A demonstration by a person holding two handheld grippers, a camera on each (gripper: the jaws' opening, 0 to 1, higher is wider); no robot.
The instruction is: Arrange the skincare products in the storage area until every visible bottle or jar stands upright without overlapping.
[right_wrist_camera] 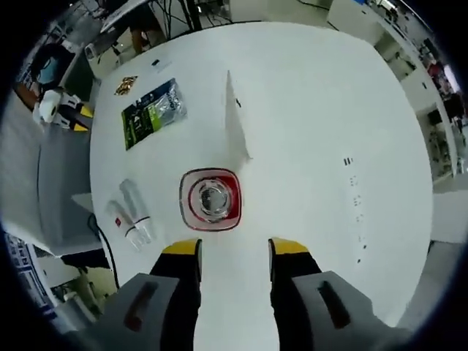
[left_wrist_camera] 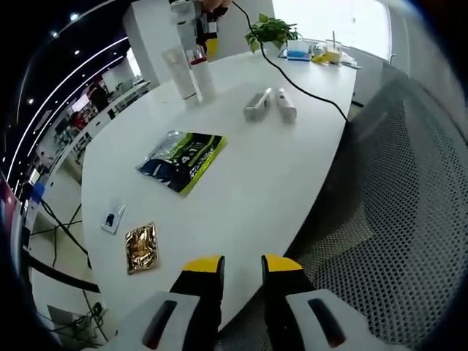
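Table: a white, rounded tabletop (left_wrist_camera: 241, 190), seen from its near edge in the left gripper view and from above in the right gripper view (right_wrist_camera: 307, 110).
Left gripper: its yellow-tipped jaws (left_wrist_camera: 242, 265) rise from the bottom of its view, spread apart with nothing between them, above the table's near edge and a mesh chair seat (left_wrist_camera: 395, 219).
Right gripper: its jaws (right_wrist_camera: 233, 248) stand apart and empty, pointing down at the table, just short of a bottle top; in the left gripper view the same gripper (left_wrist_camera: 201, 33) appears at the far end of the table above the standing items.
Bottle: seen end-on in the right gripper view as a clear cap ringed in red (right_wrist_camera: 210, 199); upright, just ahead of the right gripper's jaw tips. In the left gripper view it stands with a red band near its top (left_wrist_camera: 202, 73).
Tall tube: a white tube standing upright (left_wrist_camera: 180, 72), just beside the bottle; from above it reads as a narrow white wedge (right_wrist_camera: 235, 117).
Lying tubes: two small pale tubes on their sides, side by side (left_wrist_camera: 269, 104), near the standing pair; in the right gripper view they lie at the table's edge (right_wrist_camera: 130, 213).
Packet: a flat green, black and silver pouch (left_wrist_camera: 181, 161), lying mid-table, well apart from the tubes (right_wrist_camera: 152, 111).
Gold sachet: a small crinkled foil piece (left_wrist_camera: 140, 247) near the left gripper's end of the table.
Card: a small white card with a blue mark (left_wrist_camera: 112, 218), beside the gold sachet.
Cable: a black cord (left_wrist_camera: 300, 80) running across the far part of the table.
Plant: green leaves (left_wrist_camera: 272, 31) at the table's far end.
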